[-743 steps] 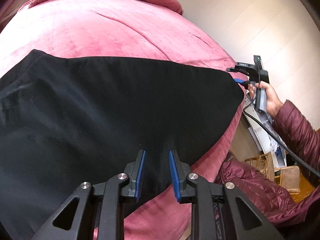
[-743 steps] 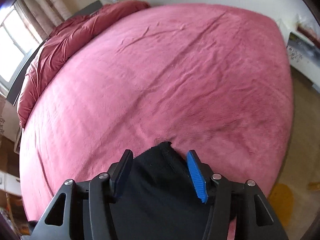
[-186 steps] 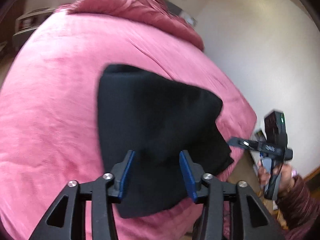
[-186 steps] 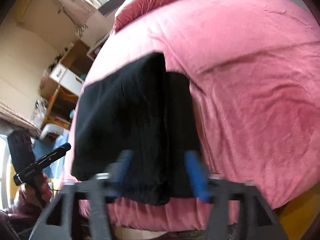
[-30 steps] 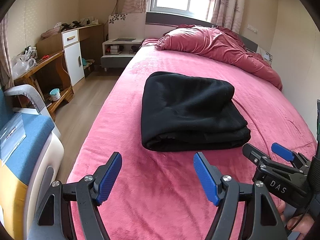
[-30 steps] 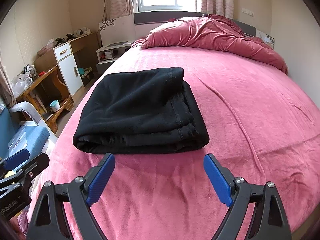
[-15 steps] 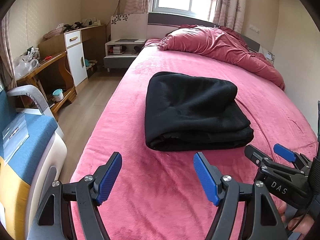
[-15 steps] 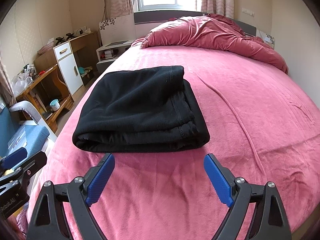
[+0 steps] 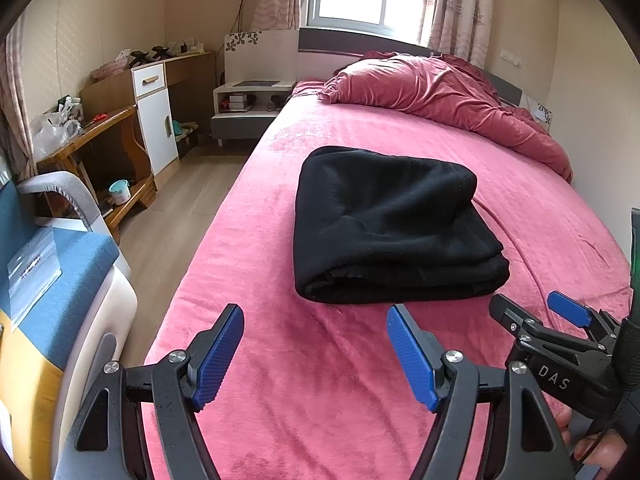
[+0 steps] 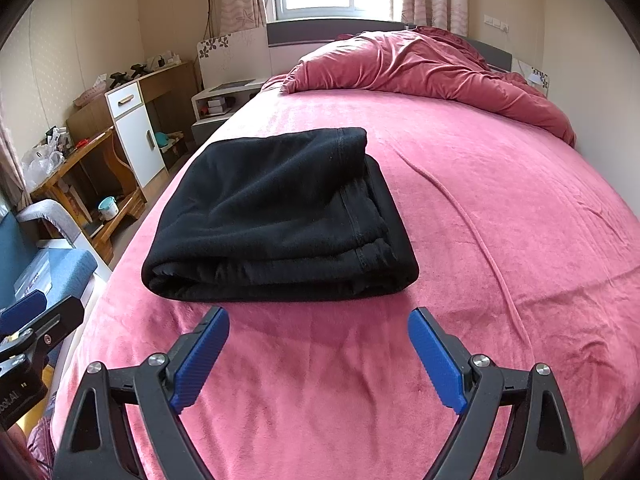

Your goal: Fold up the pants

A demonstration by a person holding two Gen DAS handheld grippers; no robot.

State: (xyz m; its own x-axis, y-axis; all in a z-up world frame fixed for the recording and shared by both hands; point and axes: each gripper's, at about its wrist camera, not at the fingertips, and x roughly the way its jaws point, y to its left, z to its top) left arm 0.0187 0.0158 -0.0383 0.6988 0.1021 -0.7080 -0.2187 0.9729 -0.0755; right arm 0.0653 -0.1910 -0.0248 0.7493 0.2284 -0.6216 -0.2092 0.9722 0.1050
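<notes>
The black pants [image 9: 392,224] lie folded into a thick rectangular bundle on the pink bed [image 9: 320,380]. They also show in the right wrist view [image 10: 276,216]. My left gripper [image 9: 316,354] is open and empty, held above the bed just short of the bundle's near edge. My right gripper [image 10: 318,356] is open and empty too, level with the near edge of the bundle. The right gripper also shows at the lower right of the left wrist view [image 9: 532,314]. Neither gripper touches the pants.
A crumpled red duvet [image 9: 436,92] lies at the head of the bed. A wooden desk [image 9: 100,140], a white cabinet [image 9: 158,112] and a nightstand [image 9: 248,104] stand left of the bed. A blue and grey chair [image 9: 60,272] is at the near left.
Over the last second both grippers stay open and hardly move; the views shift slightly. Earlier, both grippers were shut on the pants, spread out, then part-folded.
</notes>
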